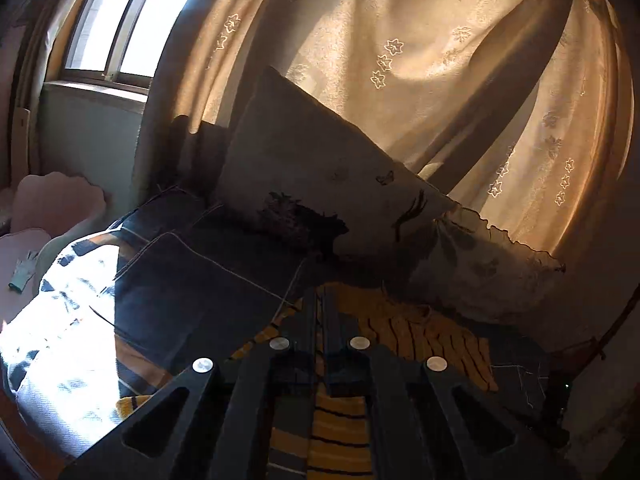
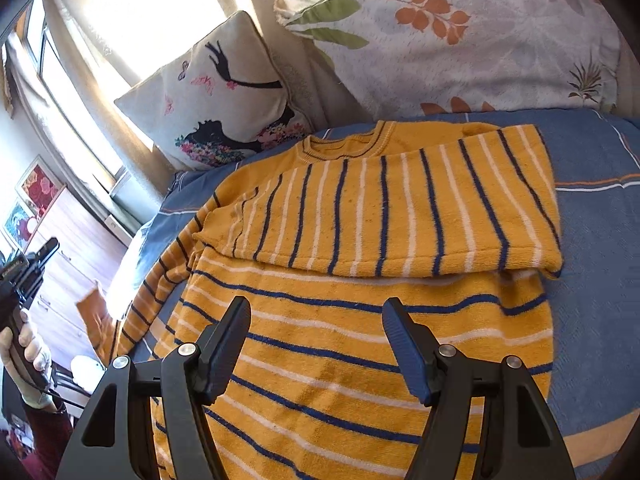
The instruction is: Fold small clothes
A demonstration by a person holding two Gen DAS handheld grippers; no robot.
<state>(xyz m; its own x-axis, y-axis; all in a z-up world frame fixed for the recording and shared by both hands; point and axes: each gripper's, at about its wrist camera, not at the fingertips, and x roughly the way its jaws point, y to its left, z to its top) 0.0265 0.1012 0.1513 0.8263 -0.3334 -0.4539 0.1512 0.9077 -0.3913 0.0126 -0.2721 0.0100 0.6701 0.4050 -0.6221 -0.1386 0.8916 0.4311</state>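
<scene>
- The bed cover (image 2: 592, 216), blue with thin white and orange lines, fills most of my right wrist view; in my left wrist view it lies dark in shadow, with a sunlit patch at the left.
- A beige curtain (image 1: 400, 60) with small leaf patterns hangs behind the bed, and a window (image 1: 120, 20) shows bright at its left.
- The yellow sweater (image 2: 360, 340), striped navy and white, lies flat on the bed cover just below my right gripper. One sleeve (image 2: 400, 208) is folded across the chest, under the collar; the other sleeve (image 2: 160, 280) trails off the left side towards the edge of the bed.
- A large leaf-print pillow (image 2: 460, 40) leans at the head of the bed, and a smaller cushion (image 2: 216, 104) printed with a dark figure and flowers stands beside it on the left.
- My right gripper (image 2: 318, 348) hovers over the sweater's lower body with its fingers wide apart and nothing between them.
- My left gripper (image 1: 320, 320) has its fingers pressed together with no cloth pinched; I hold it lifted over the sweater's edge, pointing towards the cushion.
- My left hand (image 2: 28, 352), gloved, shows at the far left of the right wrist view, gripping that gripper's handle.
</scene>
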